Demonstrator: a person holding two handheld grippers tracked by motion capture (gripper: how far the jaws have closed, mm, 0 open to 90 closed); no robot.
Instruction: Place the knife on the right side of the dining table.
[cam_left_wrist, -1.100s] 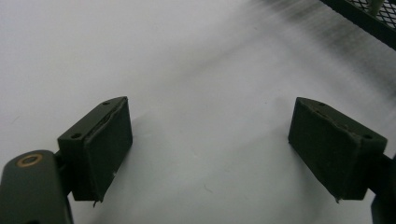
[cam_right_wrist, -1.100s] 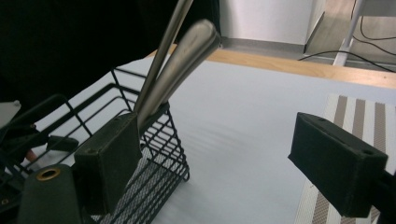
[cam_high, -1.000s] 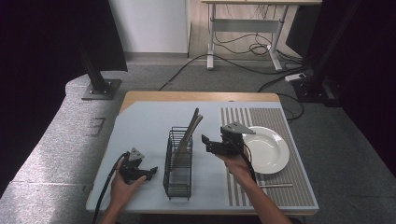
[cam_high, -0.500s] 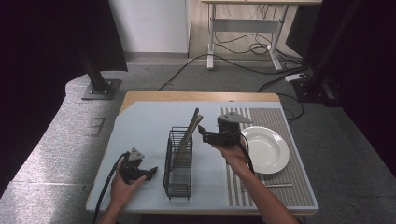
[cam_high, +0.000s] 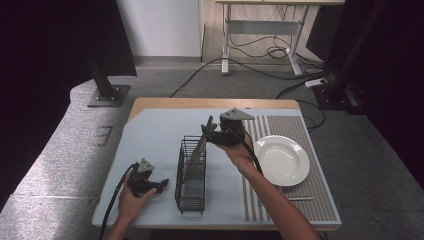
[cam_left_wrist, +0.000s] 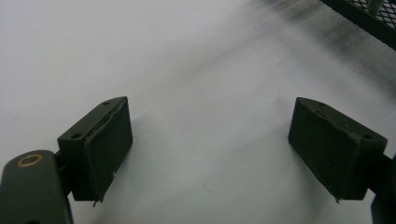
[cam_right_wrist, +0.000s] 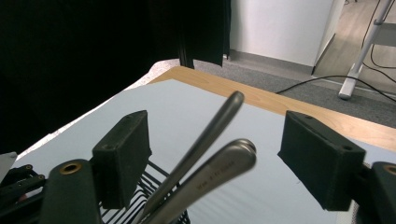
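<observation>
A black wire basket (cam_high: 190, 175) stands mid-table with two metal utensil handles (cam_high: 200, 145) leaning out of its top. My right gripper (cam_high: 208, 131) is up at the tips of these handles. In the right gripper view its jaws (cam_right_wrist: 223, 156) straddle both handles (cam_right_wrist: 219, 121), and the pads stand apart from them. The jaws have just been closing a little but remain wide, so the gripper is open. My left gripper (cam_high: 162, 184) rests on the table left of the basket, open, with bare table between its pads (cam_left_wrist: 109, 144). A corner of the basket (cam_left_wrist: 369, 18) lies beyond it.
A white plate (cam_high: 281, 160) sits on a striped mat (cam_high: 300, 130) at the right. A single utensil (cam_high: 300, 198) lies on the mat near the front edge. The table's wooden far edge (cam_right_wrist: 261, 95) and floor cables lie beyond.
My right gripper has moved left and up from beside the plate to the tops of the handles in the basket. The left gripper has stayed in place.
</observation>
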